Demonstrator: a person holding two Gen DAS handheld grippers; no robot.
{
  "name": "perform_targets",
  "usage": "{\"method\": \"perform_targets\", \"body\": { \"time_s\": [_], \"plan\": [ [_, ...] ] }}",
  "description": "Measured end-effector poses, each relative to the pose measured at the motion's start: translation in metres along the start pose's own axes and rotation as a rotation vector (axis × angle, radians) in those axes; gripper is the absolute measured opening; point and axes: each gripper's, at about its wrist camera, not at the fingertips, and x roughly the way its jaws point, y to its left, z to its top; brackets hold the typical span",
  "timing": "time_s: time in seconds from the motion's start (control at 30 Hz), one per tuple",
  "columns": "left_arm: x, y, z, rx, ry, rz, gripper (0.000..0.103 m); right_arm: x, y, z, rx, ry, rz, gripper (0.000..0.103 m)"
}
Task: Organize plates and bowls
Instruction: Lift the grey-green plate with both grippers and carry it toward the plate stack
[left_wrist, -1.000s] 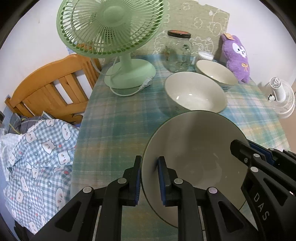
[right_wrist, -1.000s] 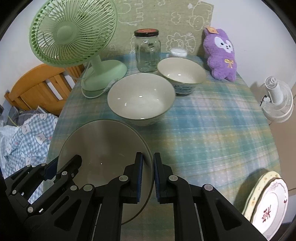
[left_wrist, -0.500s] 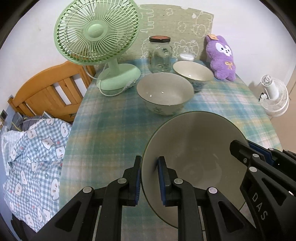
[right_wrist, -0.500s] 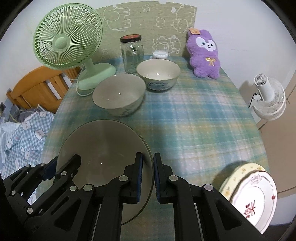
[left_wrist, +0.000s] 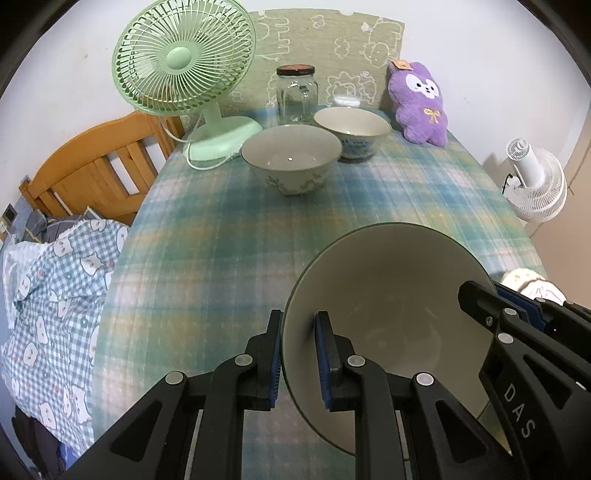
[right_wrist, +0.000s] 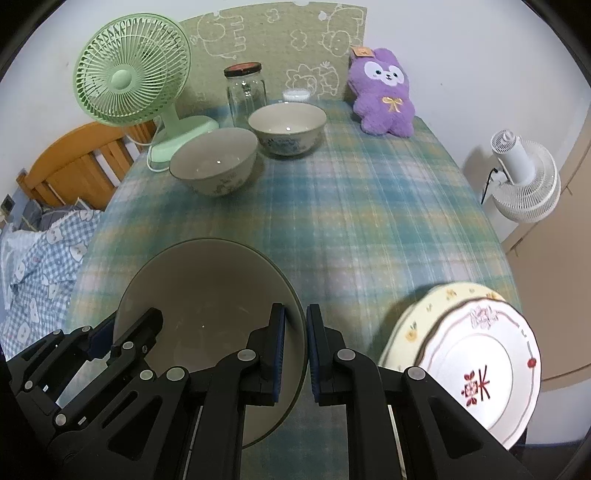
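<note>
Large bowl (left_wrist: 388, 314): glazed, rigid, likely heavy and slippery; left gripper (left_wrist: 298, 354) and right gripper (right_wrist: 295, 347) each pinch opposite rims.

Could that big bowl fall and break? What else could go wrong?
Maybe. Both grippers, left and right, pinch only the thin rim of the big bowl on opposite sides; if either slips, it could tip and drop. The stacked plates sit near the table edge, just right of the right gripper, so a sideways swing might knock them off.
</note>
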Motion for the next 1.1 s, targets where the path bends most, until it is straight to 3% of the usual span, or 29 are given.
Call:
{"method": "perform_targets", "body": {
  "time_s": [0.33, 1.1],
  "plan": [
    [-0.005, -0.016, -0.026, -0.001, 0.003, 0.003, 0.014, -0.004, -0.017, -0.028, 0.008, 0.015, 0.008, 0.015],
    [0.003, -0.033, -0.057, -0.004, 0.042, 0.023, 0.014, 0.011, -0.032, -0.057, -0.005, 0.077, 0.020, 0.014]
  ]
}}
